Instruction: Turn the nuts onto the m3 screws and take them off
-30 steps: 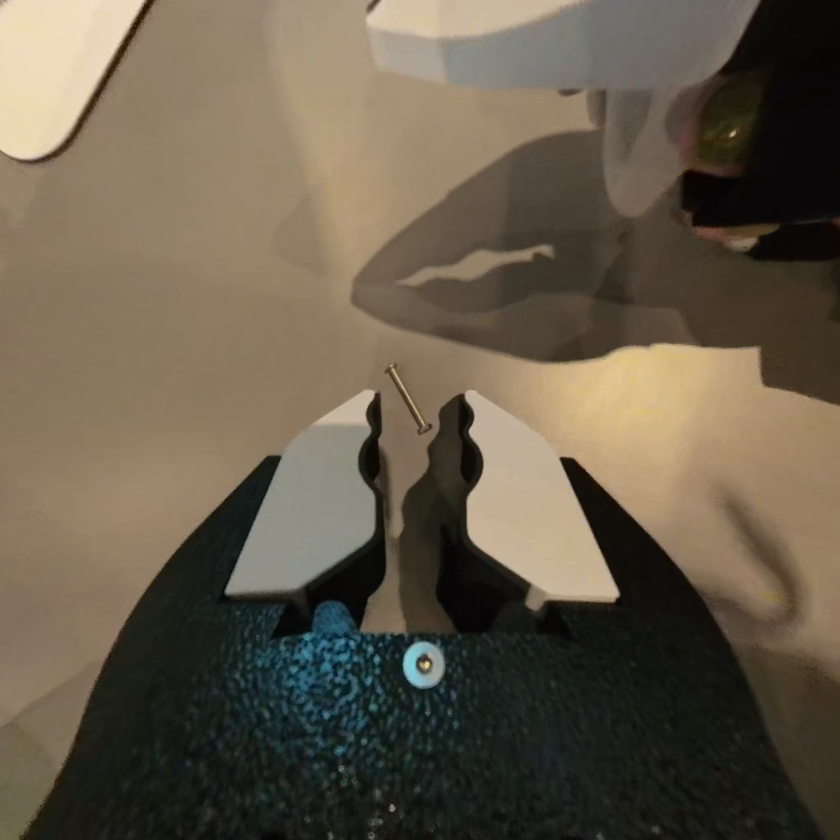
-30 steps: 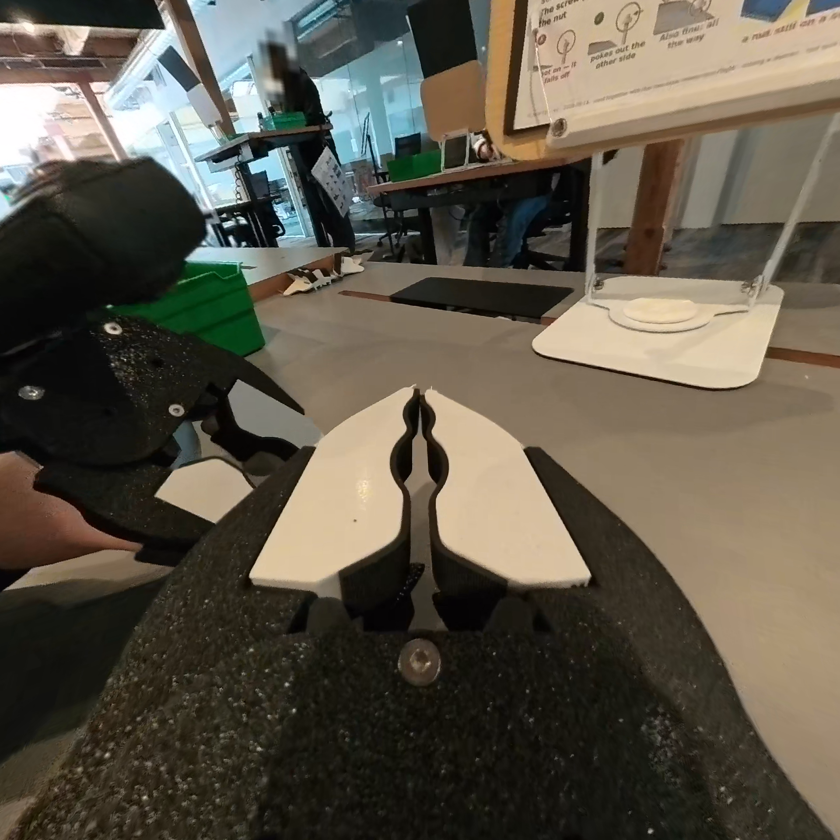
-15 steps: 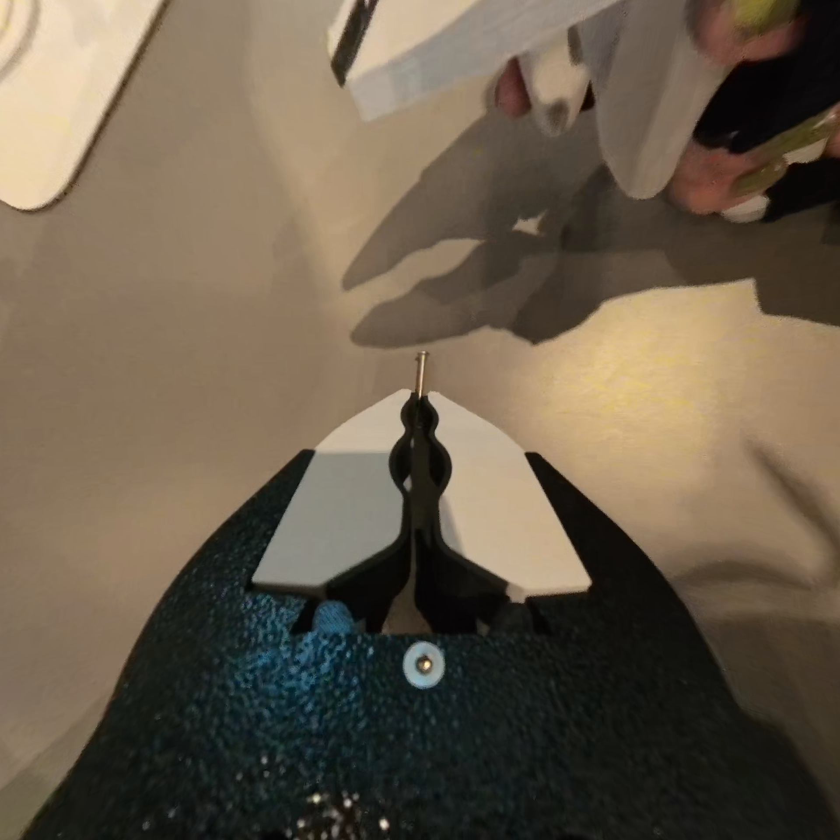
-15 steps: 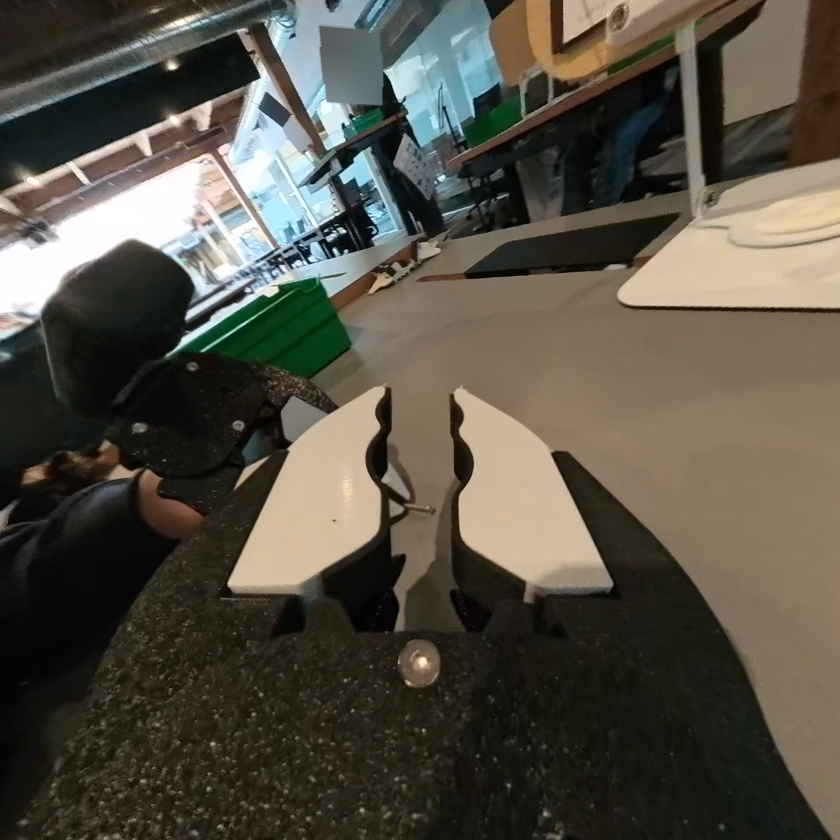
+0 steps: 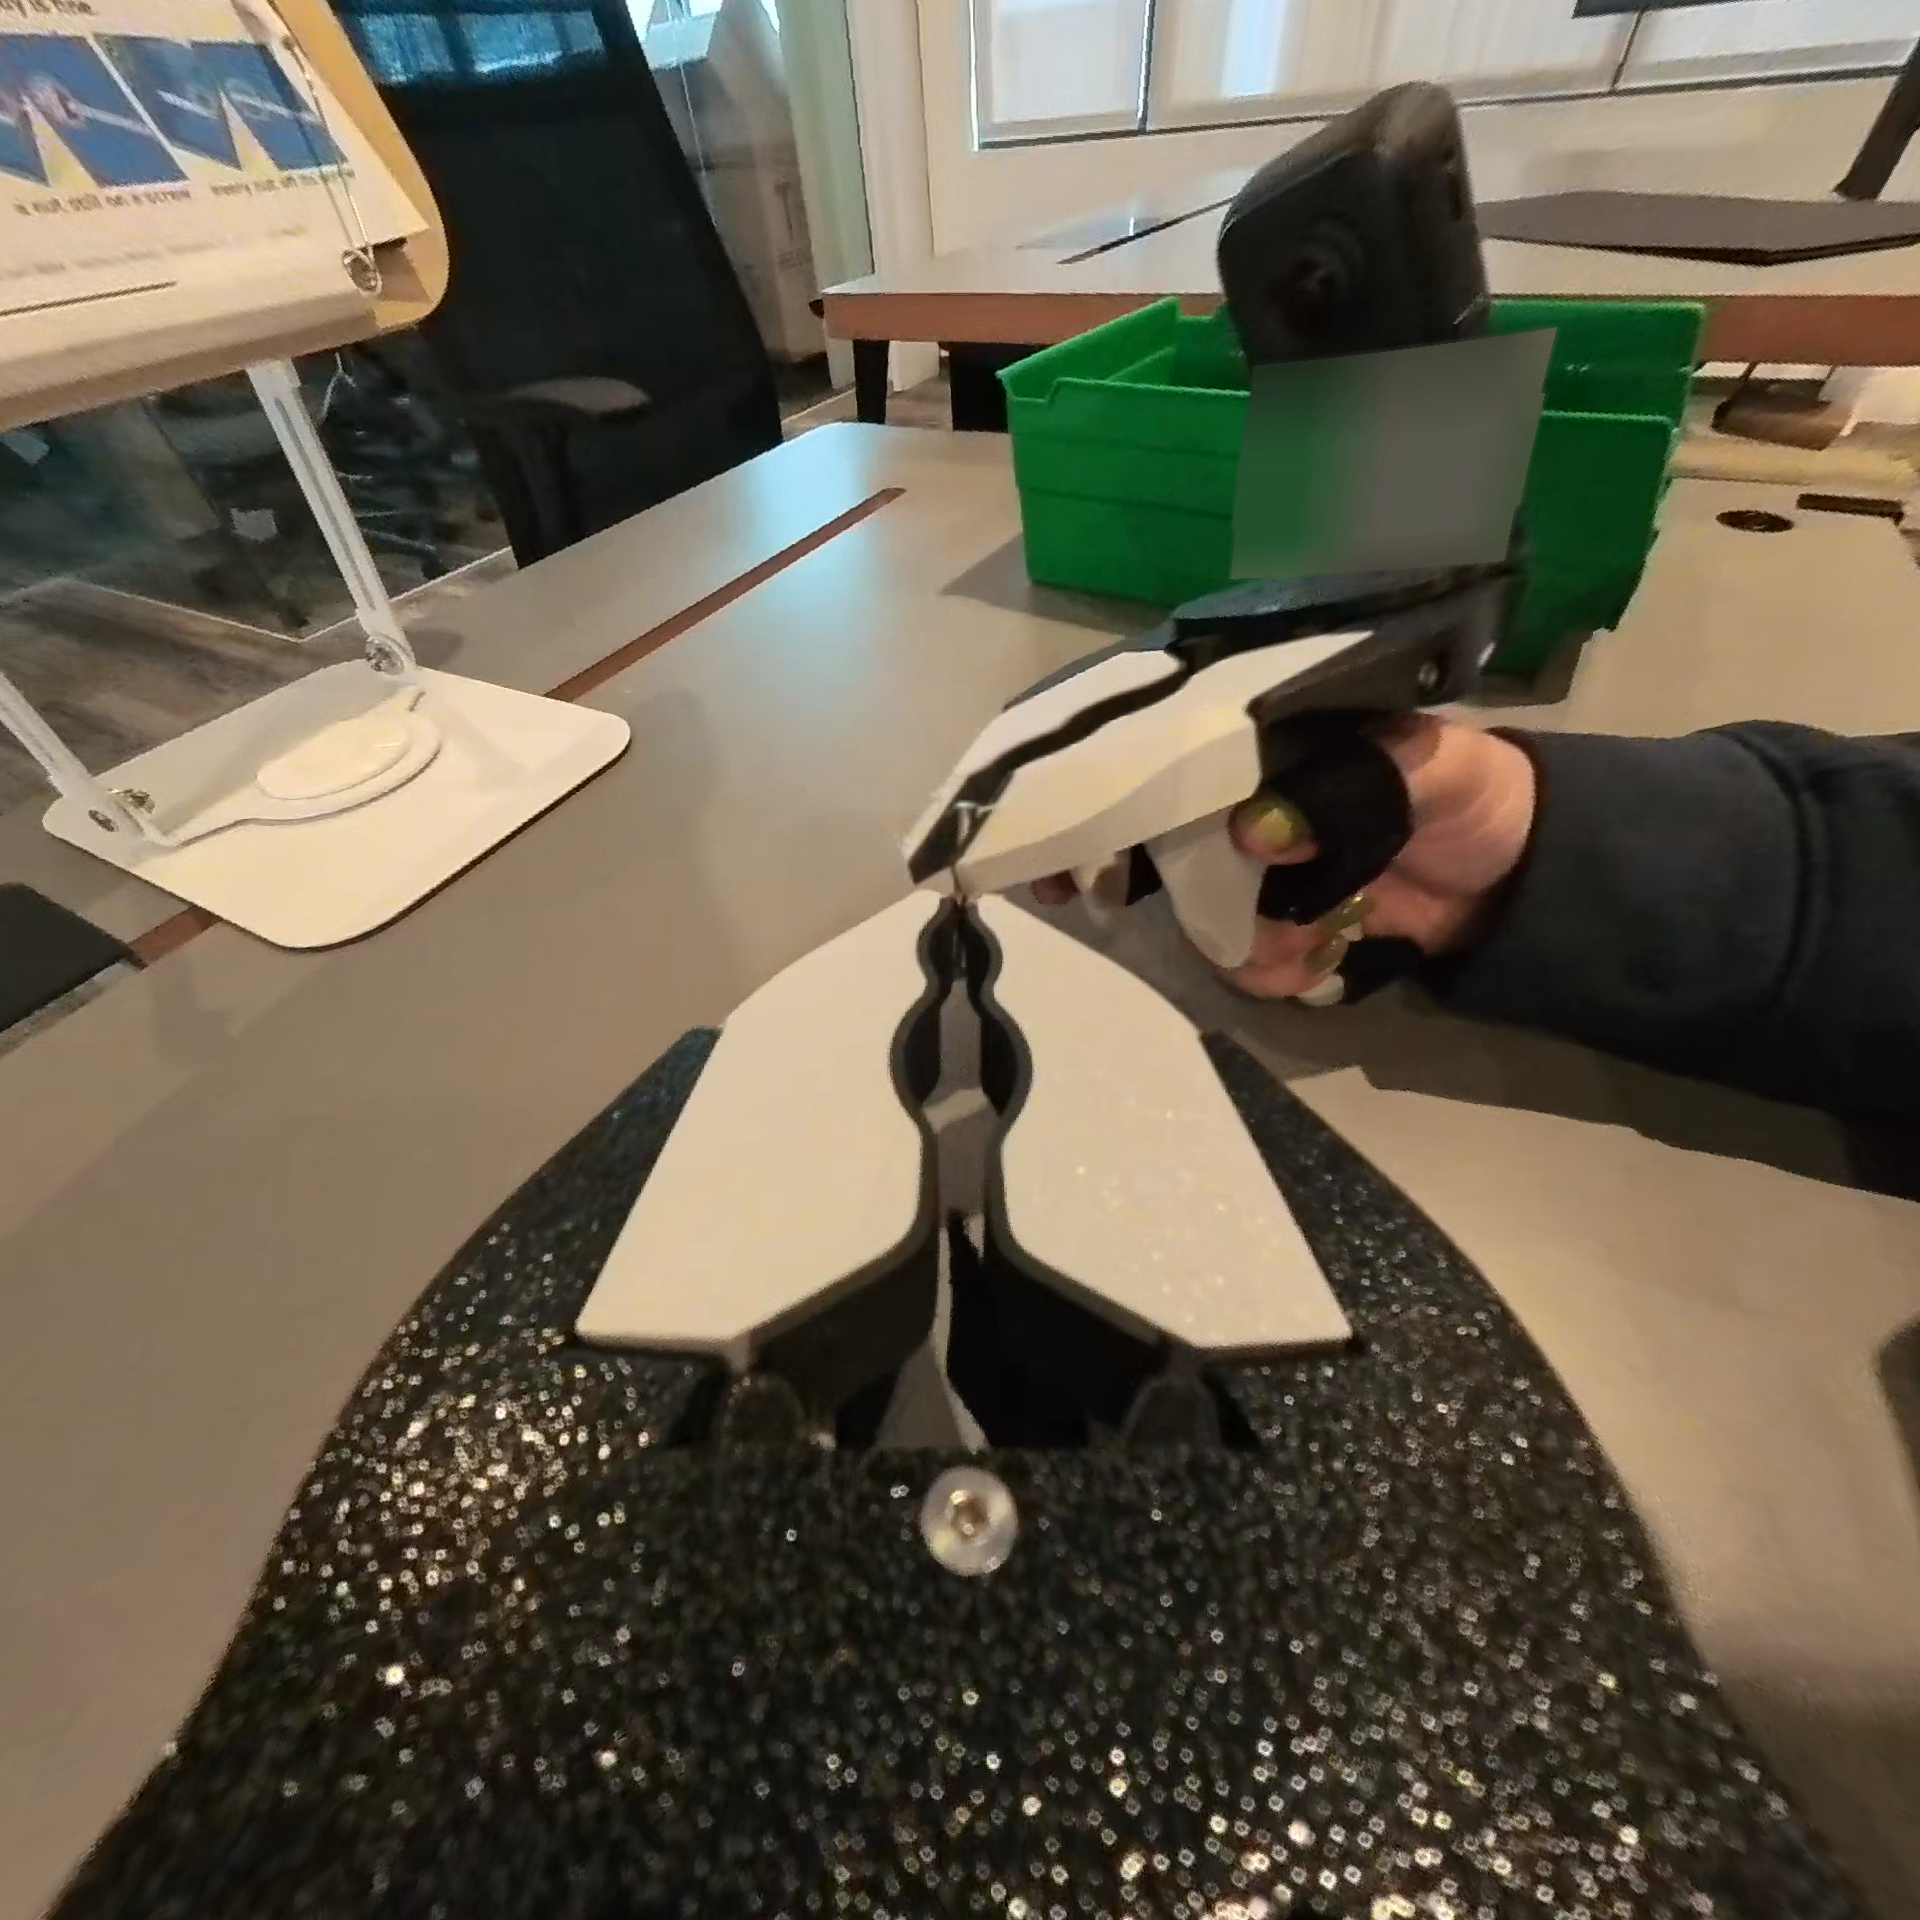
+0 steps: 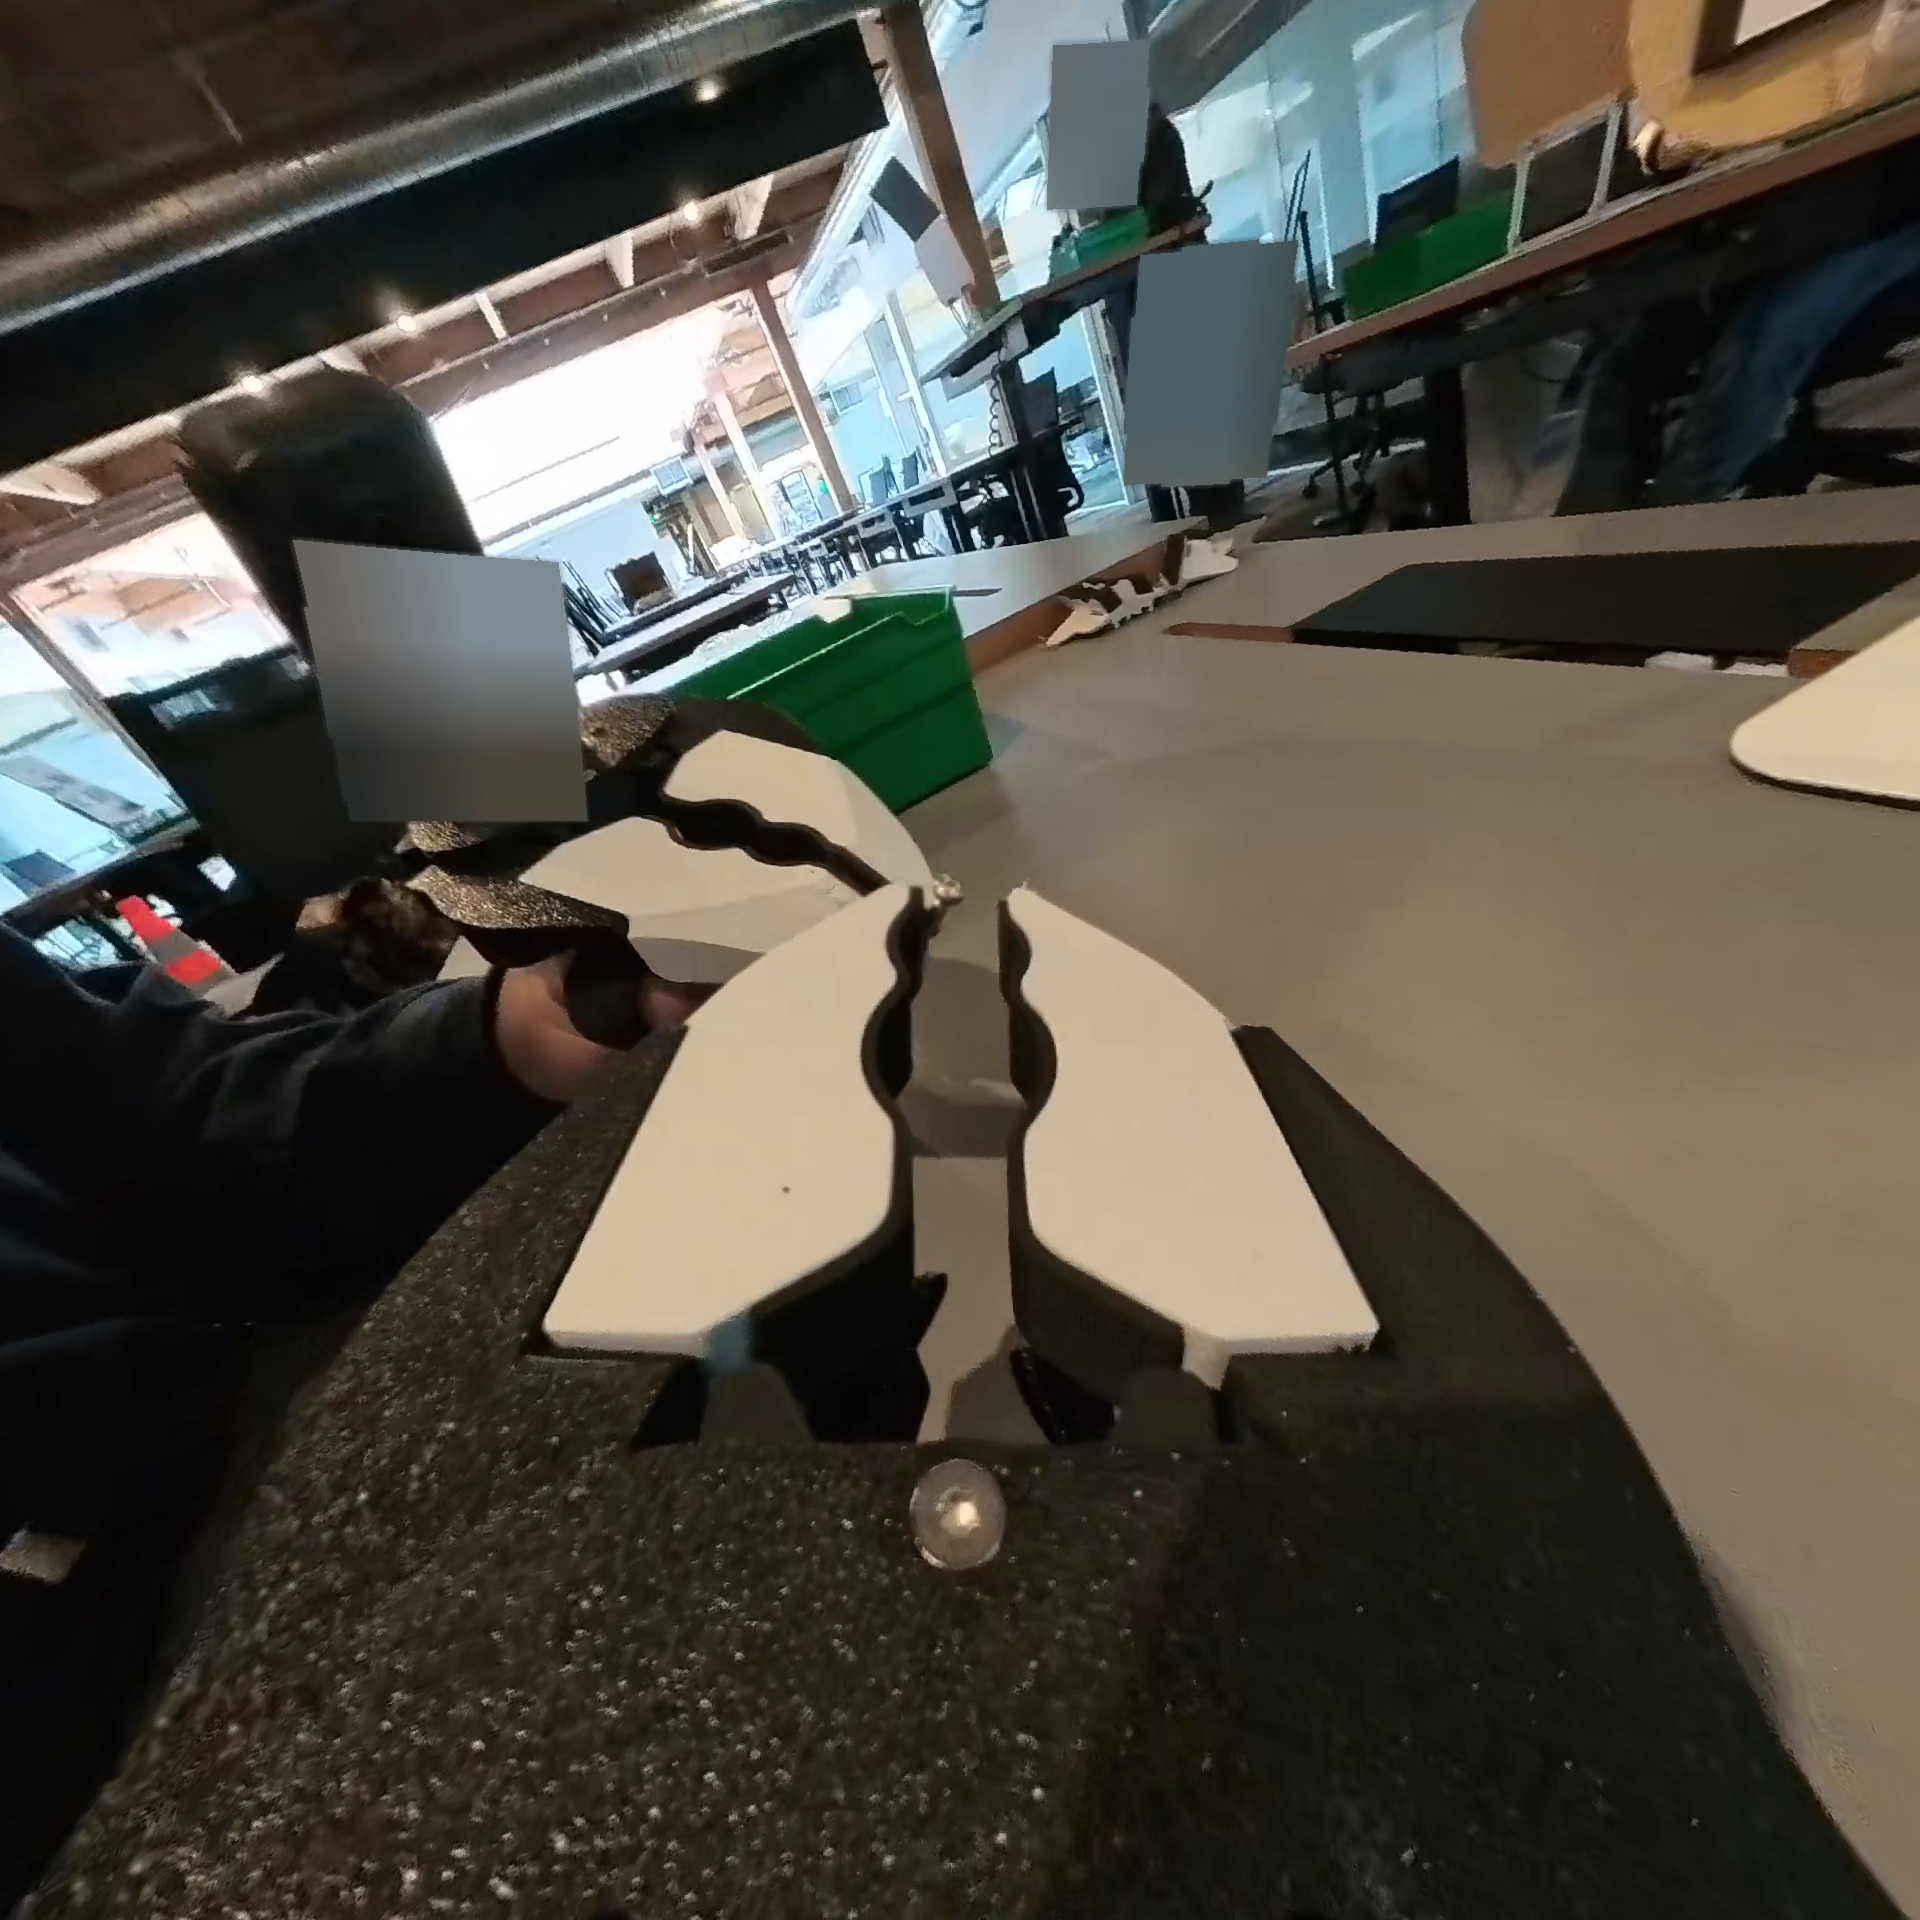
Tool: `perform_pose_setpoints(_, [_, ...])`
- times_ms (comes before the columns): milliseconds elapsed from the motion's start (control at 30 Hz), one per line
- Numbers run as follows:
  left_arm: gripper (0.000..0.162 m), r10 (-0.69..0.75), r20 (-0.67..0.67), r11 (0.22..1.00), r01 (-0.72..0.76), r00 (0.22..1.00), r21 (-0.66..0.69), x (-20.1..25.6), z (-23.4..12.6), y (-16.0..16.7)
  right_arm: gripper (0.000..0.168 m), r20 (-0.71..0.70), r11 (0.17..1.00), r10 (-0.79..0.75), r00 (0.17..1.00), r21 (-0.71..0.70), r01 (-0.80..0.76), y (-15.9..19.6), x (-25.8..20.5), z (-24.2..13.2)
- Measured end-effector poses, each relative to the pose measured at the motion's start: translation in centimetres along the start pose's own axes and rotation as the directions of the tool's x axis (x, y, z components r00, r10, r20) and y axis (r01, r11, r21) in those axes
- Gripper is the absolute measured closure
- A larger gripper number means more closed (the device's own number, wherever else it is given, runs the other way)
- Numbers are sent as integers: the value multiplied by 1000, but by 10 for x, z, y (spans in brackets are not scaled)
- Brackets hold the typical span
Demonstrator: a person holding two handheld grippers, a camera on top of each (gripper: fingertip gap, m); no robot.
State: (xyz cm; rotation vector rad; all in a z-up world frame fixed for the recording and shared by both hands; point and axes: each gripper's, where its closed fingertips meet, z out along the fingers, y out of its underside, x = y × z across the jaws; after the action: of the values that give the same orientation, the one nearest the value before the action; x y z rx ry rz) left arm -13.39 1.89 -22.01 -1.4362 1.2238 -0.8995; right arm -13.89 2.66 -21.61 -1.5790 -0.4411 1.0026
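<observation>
My left gripper (image 5: 956, 914) is shut on a thin metal m3 screw (image 5: 962, 847) and holds it above the grey table (image 5: 312, 1091). The screw sticks out past the fingertips. My right gripper (image 6: 961, 904) is open, and its tips meet the left gripper's tips. The screw's shiny end (image 6: 948, 888) lies just inside the right gripper's left fingertip. In the left wrist view the right gripper (image 5: 935, 852) comes in from the right, held by a hand (image 5: 1403, 862). The left gripper (image 6: 914, 883) shows at the left of the right wrist view. I cannot make out a nut.
Green bins (image 5: 1143, 468) stand on the table behind the right gripper and also show in the right wrist view (image 6: 862, 686). A white stand base (image 5: 343, 810) with an instruction board sits at the left. A black mat (image 6: 1610, 613) lies farther back. The tips of both grippers are at nearly the same place. About 30 cm separates my right fingertips from the white stand base (image 5: 343, 810).
The left gripper shut on the screw that lay on the table, lifted it and tilted up. The right gripper opened and came to the screw's end.
</observation>
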Motion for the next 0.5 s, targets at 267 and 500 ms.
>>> perform_pose_setpoints(267, [157,1,-18,999,-2,1000,-45,1,2,8,164,-8,999,-44,999,-7,44,1,-2,1])
perform_pose_setpoints(500, [136,101,18,979,-96,995,-181,2,9,24,164,-18,995,-91,996,-40,90,4,-2,1])
